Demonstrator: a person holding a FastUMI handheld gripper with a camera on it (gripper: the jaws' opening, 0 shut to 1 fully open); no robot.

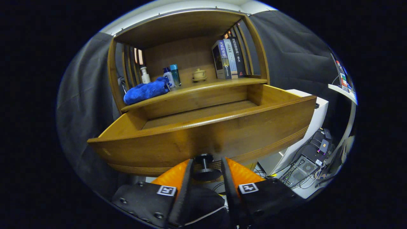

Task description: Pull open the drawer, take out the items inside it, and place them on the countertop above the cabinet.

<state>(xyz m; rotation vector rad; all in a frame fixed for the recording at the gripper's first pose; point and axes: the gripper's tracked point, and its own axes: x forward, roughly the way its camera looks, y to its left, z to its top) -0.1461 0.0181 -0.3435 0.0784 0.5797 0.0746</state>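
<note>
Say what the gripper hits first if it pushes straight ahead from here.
The drawer knob sits between the fingers of the gripper; straight on, they would likely meet the drawer front just behind it.

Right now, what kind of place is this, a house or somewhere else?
Probably a test booth, not a real home: the wooden cabinet stands against black cloth, and a computer with tangled cables sits on the floor. The gripper straddles the drawer knob.

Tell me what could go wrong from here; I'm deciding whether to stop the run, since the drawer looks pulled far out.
1. The drawer already sits well out of the cabinet; further pulling on the knob between the gripper fingers might tip or drop it.
2. The blue cloth overhangs the countertop edge and could slide back into the drawer.
3. Bottles behind the cloth could be knocked when placing items.
</note>
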